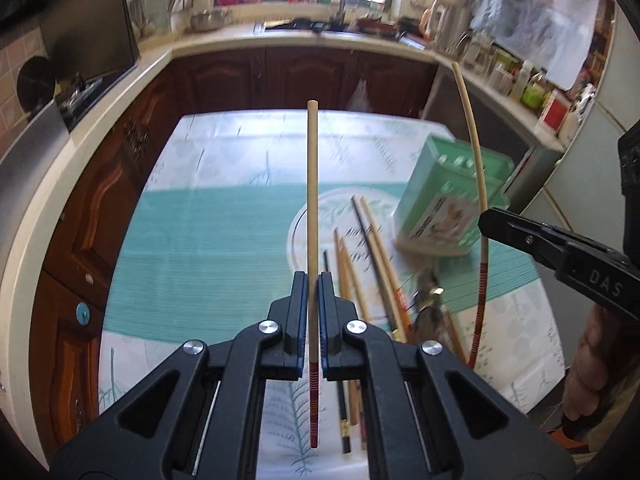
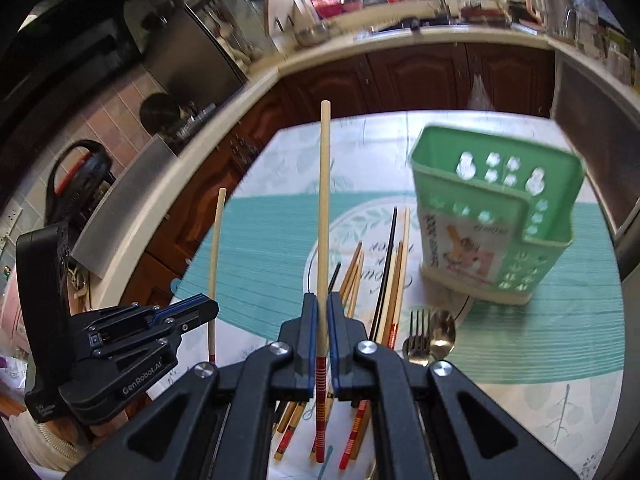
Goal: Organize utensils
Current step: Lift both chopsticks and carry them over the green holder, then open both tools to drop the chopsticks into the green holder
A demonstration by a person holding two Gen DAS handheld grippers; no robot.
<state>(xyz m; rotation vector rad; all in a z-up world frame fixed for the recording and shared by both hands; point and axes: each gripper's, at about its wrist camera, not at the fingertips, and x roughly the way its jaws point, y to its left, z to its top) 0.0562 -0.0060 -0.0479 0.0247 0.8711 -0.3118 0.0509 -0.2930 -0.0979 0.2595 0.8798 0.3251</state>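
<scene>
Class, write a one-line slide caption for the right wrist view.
Right gripper and left gripper each clamp a chopstick above loose utensils beside the green holder.

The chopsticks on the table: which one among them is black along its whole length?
The long black chopstick in the middle of the pile, pointing toward the green holder. The neighbours are pale wood, several with red banded ends.

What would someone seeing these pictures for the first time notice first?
Each gripper is shut on one pale chopstick with a red-striped end: the left gripper holds the left chopstick, the right gripper holds the right chopstick, both lifted over the table. Behind them, to the right, stands a green holder, and loose chopsticks lie beside a fork and spoon.
</scene>
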